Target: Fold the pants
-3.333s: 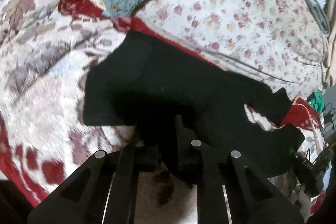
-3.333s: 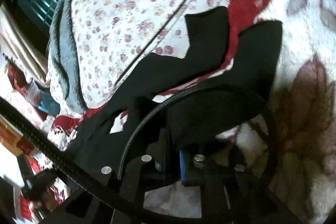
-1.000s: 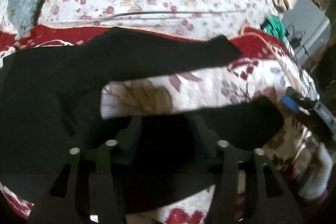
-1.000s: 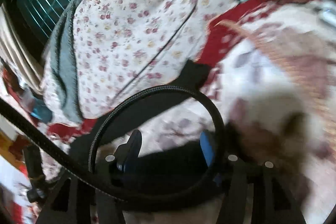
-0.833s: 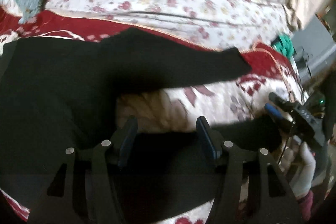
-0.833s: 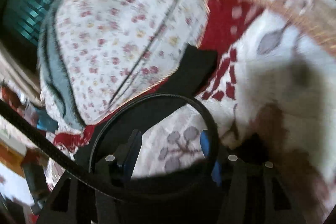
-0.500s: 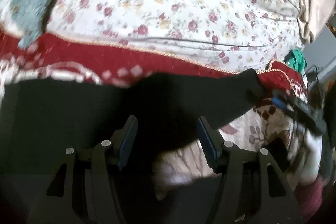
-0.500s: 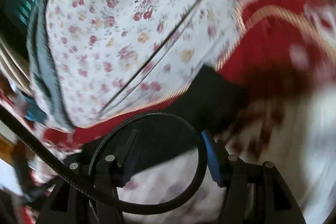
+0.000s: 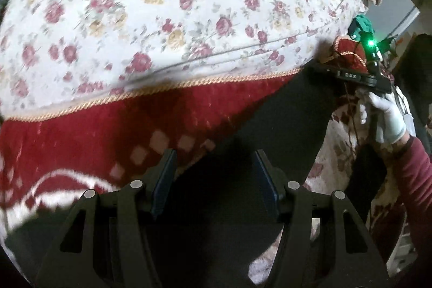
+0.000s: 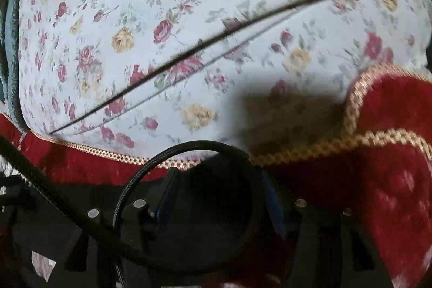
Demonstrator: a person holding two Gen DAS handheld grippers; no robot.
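Left wrist view: your left gripper (image 9: pixel 214 177) points down at the black pants (image 9: pixel 243 147); its jaws stand apart and released, dark cloth lying below and between them, the blue pads not pressing on it.
Pants: spread on the red patterned blanket (image 9: pixel 108 126) of the bed, one leg running up and right toward your right gripper (image 9: pixel 351 76).
Right hand (image 9: pixel 386 118): white-gloved, dark red sleeve, holding that gripper by the far end of the leg; a green light glows on it.
Right wrist view: the right gripper's (image 10: pixel 216 196) jaws are opening, black cloth between them; blur hides whether the pads touch it.
Cable (image 10: pixel 189 150): a braided black loop arcs across those jaws.
Background: a floral quilt (image 10: pixel 189 18) lies beyond the blanket's gold-braided edge.
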